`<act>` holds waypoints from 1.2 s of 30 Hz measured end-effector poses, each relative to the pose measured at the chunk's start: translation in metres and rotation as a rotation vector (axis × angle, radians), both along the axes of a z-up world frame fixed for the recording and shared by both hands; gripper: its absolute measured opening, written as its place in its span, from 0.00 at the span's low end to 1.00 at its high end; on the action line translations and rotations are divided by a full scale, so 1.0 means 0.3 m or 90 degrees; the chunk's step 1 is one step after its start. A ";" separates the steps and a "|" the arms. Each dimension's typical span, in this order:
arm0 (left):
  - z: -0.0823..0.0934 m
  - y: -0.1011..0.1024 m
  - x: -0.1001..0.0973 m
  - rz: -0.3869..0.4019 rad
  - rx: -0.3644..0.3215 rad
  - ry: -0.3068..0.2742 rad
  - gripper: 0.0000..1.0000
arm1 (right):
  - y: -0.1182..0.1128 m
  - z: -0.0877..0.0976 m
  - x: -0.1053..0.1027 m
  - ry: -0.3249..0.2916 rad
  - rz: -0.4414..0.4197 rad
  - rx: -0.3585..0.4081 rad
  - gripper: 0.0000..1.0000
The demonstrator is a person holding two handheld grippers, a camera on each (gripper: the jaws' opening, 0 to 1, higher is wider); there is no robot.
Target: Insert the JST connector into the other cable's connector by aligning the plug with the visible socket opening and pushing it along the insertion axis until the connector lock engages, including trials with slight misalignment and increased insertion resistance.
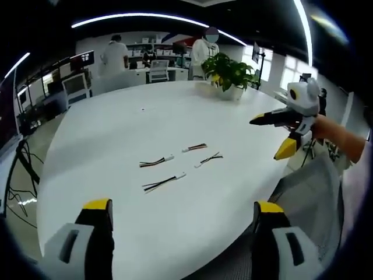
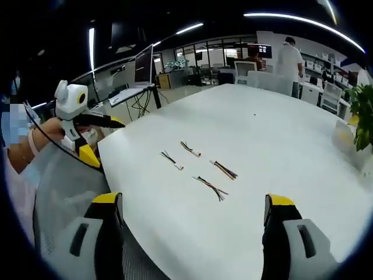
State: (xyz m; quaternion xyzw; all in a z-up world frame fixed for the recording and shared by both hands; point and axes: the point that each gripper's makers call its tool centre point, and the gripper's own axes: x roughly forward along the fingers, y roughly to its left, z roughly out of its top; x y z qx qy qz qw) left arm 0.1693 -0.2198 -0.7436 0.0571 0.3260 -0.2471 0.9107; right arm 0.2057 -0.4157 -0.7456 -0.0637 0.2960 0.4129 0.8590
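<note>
JST cables are lying on a large white table (image 1: 116, 134), four short leads in a loose cluster near its middle, all apart from one another and untouched: one (image 1: 156, 161) with a white connector, another (image 1: 164, 182) just below it, a third (image 1: 194, 147) and a fourth (image 1: 208, 158) beside them. Both grippers are hovering over the table's near edge with jaws spread wide and holding nothing, the left gripper (image 1: 183, 207) facing the leads and the right gripper (image 2: 194, 201) doing the same. A potted plant (image 1: 228, 73) is standing at the far rim.

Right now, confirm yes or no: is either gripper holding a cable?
No. In the left gripper view both the left gripper and right gripper are empty, and all four cables lie on the white table.
</note>
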 end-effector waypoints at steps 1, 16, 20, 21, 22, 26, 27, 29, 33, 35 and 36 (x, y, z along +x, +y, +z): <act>0.002 0.000 0.001 0.000 -0.001 -0.001 0.98 | 0.000 0.000 0.000 0.000 0.000 0.000 1.00; -0.003 -0.003 -0.002 -0.011 0.009 0.003 0.97 | -0.004 0.001 -0.001 -0.002 0.001 -0.004 0.99; 0.004 -0.002 0.001 -0.009 0.006 0.000 0.97 | -0.007 0.006 0.005 -0.006 -0.002 -0.005 0.99; 0.005 -0.001 0.002 -0.009 0.005 0.000 0.97 | -0.007 0.008 0.007 -0.006 -0.002 -0.005 0.99; 0.008 0.000 0.003 -0.008 0.005 -0.001 0.97 | -0.007 0.008 0.008 -0.006 -0.002 -0.005 0.99; 0.016 0.006 0.008 -0.005 0.003 -0.005 0.96 | -0.004 0.012 0.011 -0.007 0.000 -0.005 0.98; 0.019 0.008 0.009 -0.004 0.002 -0.007 0.96 | -0.002 0.013 0.011 -0.006 0.001 -0.003 0.98; 0.025 0.011 0.013 -0.001 0.001 -0.011 0.95 | 0.002 0.018 0.013 -0.008 0.001 0.001 0.96; 0.042 0.021 0.025 0.008 -0.011 -0.018 0.91 | 0.007 0.028 0.020 -0.011 0.000 0.010 0.95; 0.052 0.023 0.032 0.010 -0.016 -0.028 0.91 | 0.008 0.034 0.026 -0.014 -0.001 0.015 0.94; 0.059 0.023 0.037 0.008 -0.016 -0.038 0.91 | 0.008 0.036 0.029 -0.014 -0.002 0.017 0.94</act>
